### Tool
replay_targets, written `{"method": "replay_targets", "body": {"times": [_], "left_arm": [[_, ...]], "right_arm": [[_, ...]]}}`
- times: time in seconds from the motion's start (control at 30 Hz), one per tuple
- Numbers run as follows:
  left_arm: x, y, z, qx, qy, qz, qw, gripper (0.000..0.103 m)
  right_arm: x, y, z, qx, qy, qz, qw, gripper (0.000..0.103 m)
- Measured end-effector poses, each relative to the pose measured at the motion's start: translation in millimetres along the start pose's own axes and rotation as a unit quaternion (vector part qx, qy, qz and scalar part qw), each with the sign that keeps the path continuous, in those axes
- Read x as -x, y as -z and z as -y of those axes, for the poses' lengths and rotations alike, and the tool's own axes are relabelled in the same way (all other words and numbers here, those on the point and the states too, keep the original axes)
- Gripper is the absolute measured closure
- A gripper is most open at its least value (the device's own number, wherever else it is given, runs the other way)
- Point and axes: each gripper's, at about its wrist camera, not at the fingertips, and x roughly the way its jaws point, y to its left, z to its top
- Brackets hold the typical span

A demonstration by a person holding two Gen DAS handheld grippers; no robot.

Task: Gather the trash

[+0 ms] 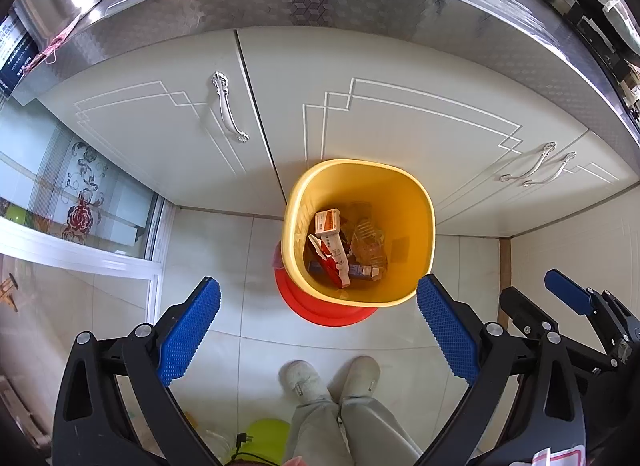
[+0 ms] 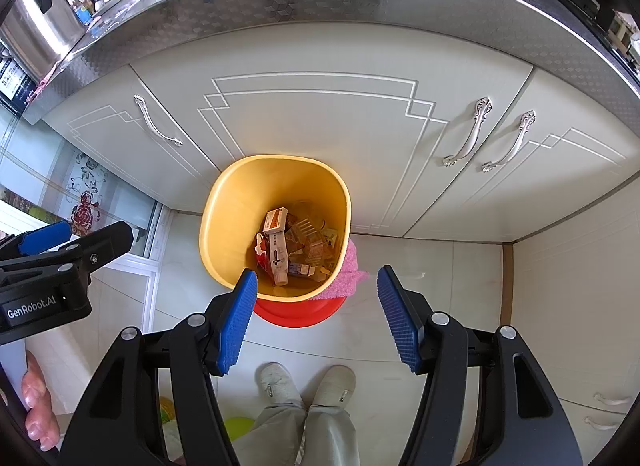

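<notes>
At far left stands a glass door (image 1: pixel 80 201) with a rose pattern. The left gripper (image 1: pixel 318 330) hangs over the floor, its jaws wide apart with nothing between them. Ahead of it the yellow bin (image 1: pixel 416 225) sits on a red lid (image 1: pixel 320 312) against white cabinets (image 1: pixel 160 137), and the trash (image 1: pixel 340 250), cartons and wrappers, lies at the bin's bottom. A pink cloth (image 2: pixel 352 270) touches the bin's right side. The right gripper (image 2: pixel 316 316) is also apart and empty. Two slippers (image 2: pixel 308 384) show below.
</notes>
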Motion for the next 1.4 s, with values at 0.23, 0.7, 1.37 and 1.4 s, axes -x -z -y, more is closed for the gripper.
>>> {"method": "replay_targets", "body": {"times": [0.23, 0.7, 1.37, 1.4], "left_arm": [[-0.8, 0.5, -2.4, 0.003, -0.003, -0.001, 1.0000, 0.005], [0.0, 0.0, -4.2, 0.007, -0.002, -0.003, 1.0000, 0.005], [-1.1, 1.0, -6.4, 0.000, -0.015, 0.006, 0.9999, 0.016], [-1.1, 1.1, -5.9, 0.000, -0.015, 0.006, 0.9999, 0.016]], "right_arm": [[1.0, -0.2, -1.8, 0.001, -0.001, -0.001, 1.000, 0.040], [0.1, -1.4, -3.5, 0.006, -0.005, -0.001, 1.000, 0.040], [-2.1, -0.7, -5.0, 0.011, -0.006, -0.003, 1.000, 0.040], [-2.3, -0.9, -4.1, 0.012, -0.006, -0.003, 1.000, 0.040]]}}
